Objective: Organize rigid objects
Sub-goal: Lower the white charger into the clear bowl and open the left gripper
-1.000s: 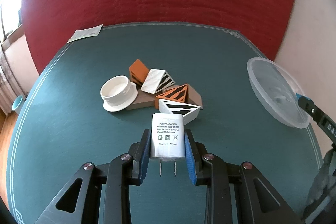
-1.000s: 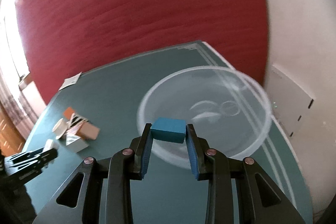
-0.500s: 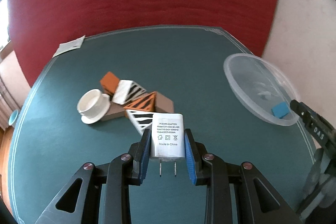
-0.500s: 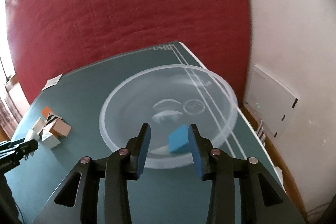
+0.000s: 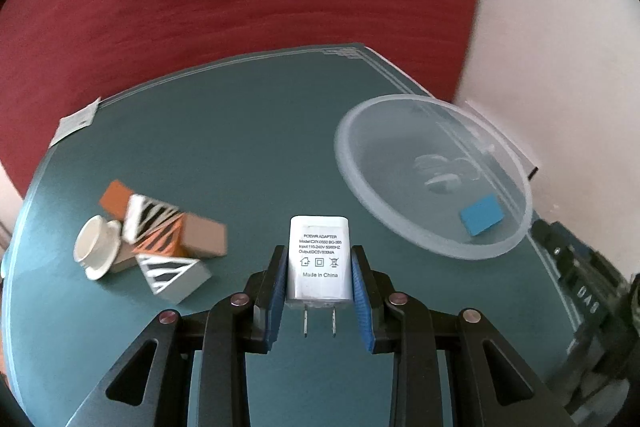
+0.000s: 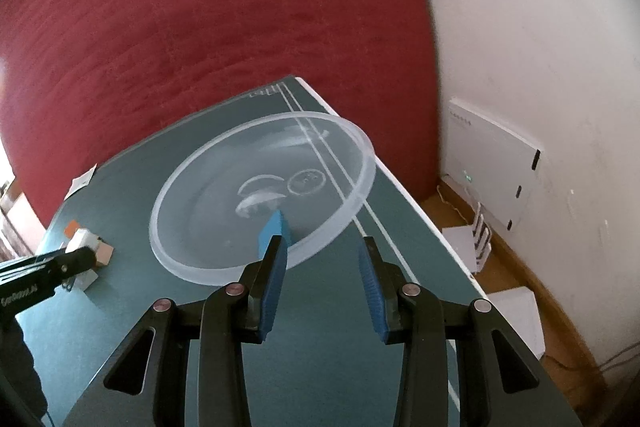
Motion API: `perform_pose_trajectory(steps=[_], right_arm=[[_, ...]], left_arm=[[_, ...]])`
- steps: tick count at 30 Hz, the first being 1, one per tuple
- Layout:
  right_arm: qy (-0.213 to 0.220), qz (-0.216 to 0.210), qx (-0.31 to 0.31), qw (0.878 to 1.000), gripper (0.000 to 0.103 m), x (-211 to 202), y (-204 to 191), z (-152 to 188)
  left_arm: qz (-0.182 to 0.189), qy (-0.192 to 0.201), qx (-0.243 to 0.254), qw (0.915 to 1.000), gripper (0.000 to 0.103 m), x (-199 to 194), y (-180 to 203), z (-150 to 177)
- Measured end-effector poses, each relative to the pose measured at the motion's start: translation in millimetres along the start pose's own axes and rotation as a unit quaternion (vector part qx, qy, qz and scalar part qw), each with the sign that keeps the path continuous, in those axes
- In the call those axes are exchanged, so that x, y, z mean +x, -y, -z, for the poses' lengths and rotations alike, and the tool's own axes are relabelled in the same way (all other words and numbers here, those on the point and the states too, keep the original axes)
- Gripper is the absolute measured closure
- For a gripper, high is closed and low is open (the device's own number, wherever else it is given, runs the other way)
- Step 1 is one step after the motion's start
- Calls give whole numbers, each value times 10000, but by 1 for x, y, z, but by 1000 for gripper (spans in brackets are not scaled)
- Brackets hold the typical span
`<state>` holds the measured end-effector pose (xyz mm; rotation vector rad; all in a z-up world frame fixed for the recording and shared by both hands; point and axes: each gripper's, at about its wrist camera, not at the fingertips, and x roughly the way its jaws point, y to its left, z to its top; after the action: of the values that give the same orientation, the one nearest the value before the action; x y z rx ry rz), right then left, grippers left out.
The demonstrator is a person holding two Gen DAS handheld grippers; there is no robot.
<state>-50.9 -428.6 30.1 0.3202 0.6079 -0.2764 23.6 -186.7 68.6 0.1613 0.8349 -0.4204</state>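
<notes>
Charger (image 5: 319, 258), white, reading "POEWR ADAPTER", "Made in China", prongs pointing back, is sitting clamped between the left gripper (image 5: 319, 267) jaws. Right gripper (image 6: 323, 255) jaws are standing apart, empty; blue block (image 5: 481, 214) is lying ahead in the clear bowl (image 5: 400, 227).

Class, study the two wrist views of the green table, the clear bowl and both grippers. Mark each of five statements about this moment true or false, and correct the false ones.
1. The left gripper is shut on the white power adapter. True.
2. The blue block is held by the right gripper. False: the right gripper is open and holds nothing; the block lies inside the clear bowl.
3. The white cup sits inside the clear bowl. False: it stands on the green table beside the striped wedge blocks.
4. The adapter's prongs point back toward the camera. True.
5. The bowl holds several blocks. False: only the blue block shows.
</notes>
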Motion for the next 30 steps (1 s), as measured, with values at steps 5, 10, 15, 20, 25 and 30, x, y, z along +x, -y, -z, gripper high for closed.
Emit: perform_pose_trajectory(steps=[5, 10, 15, 20, 25, 30], right_arm=[[-53, -25, 65, 10000, 64, 2, 4, 2], [-71, -45, 76, 9999, 64, 4, 5, 3], [-75, -38, 90, 9999, 64, 5, 4, 3], [-137, -50, 129, 9998, 64, 7, 4, 4], [-166, -60, 121, 9998, 64, 7, 4, 5], [-181, -51, 102, 9998, 63, 8, 4, 4]], left_arm=[[178, -33, 154, 9997, 71, 10, 19, -10], [310, -21, 356, 9989, 71, 20, 39, -24], [522, -1, 413, 9978, 71, 31, 51, -40], [587, 47, 321, 9977, 30, 37, 55, -44], [390, -49, 203, 9990, 25, 45, 39, -36], [-24, -101, 90, 9999, 16, 48, 25, -28]])
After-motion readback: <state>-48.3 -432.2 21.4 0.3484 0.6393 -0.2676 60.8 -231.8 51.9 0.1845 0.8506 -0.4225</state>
